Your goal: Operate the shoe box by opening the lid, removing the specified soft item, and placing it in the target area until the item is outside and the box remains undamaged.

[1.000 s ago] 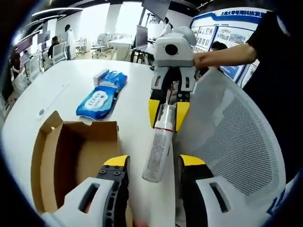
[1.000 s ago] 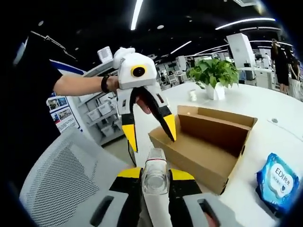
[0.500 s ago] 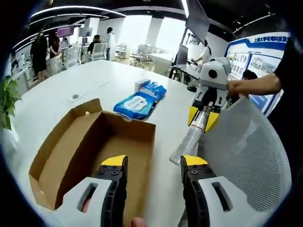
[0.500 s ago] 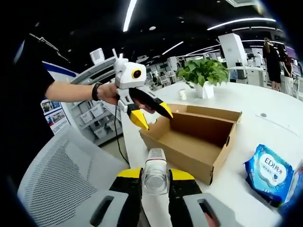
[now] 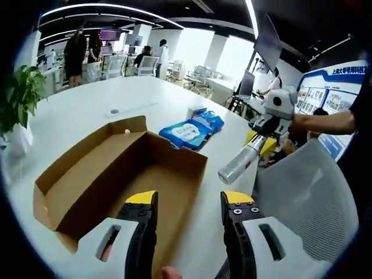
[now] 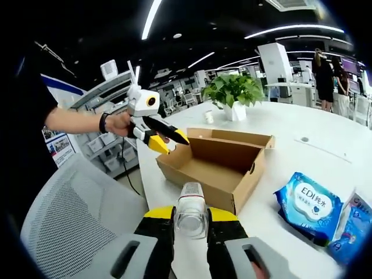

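Note:
An open brown cardboard shoe box [image 5: 174, 174] lies on the white table [image 5: 81, 113], its inside bare as far as I can see. My left gripper [image 5: 190, 200] is open over the box's near end, nothing between its jaws. From the right comes my right gripper [image 5: 260, 141], shut on a clear plastic bottle [image 5: 237, 164] that points toward me. In the right gripper view the bottle [image 6: 190, 203] sits clamped in the right gripper [image 6: 190, 214], the box [image 6: 215, 165] lies ahead, and the left gripper [image 6: 168, 141] hangs open at the box's left end.
Two blue wipe packs [image 5: 192, 129] lie beyond the box, also the blue wipe packs [image 6: 305, 200] at the right. A grey mesh chair [image 5: 308, 197] stands by the table edge. A potted plant [image 6: 232, 93] sits on the far side. People stand in the background.
The two grippers have drawn apart. The left gripper has swung from beside the bottle over to the box. The right gripper still holds the bottle.

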Motion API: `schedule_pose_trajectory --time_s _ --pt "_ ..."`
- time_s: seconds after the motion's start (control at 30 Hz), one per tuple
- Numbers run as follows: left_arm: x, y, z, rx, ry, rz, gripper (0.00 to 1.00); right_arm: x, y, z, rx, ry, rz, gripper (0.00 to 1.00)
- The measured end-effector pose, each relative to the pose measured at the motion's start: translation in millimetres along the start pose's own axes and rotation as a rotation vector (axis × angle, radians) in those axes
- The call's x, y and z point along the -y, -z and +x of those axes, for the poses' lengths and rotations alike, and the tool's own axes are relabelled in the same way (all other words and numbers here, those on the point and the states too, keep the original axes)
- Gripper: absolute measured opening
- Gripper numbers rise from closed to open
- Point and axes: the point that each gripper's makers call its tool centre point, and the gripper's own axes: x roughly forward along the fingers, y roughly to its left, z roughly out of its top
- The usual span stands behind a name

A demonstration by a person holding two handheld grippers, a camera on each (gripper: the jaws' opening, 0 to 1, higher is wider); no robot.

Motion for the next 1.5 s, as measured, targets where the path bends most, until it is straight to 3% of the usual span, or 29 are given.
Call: schedule_pose_trajectory --time_s 0.37,1.13,1.5 --pt "-6.2 1.7 0 0.058 -0.069 -0.073 0.47 29 -1.4 -21 -0.013 0.042 -0.003 0.16" --pt "-11.7 15.3 1 0.064 -0.144 -0.129 0.48 75 -14.3 -41 -0.088 0.093 -0.061 0.16" --pt "-5.0 20.4 -8 0.072 -0.176 -0.146 0.49 102 -6.7 -48 -0.138 0.097 -0.077 0.16"
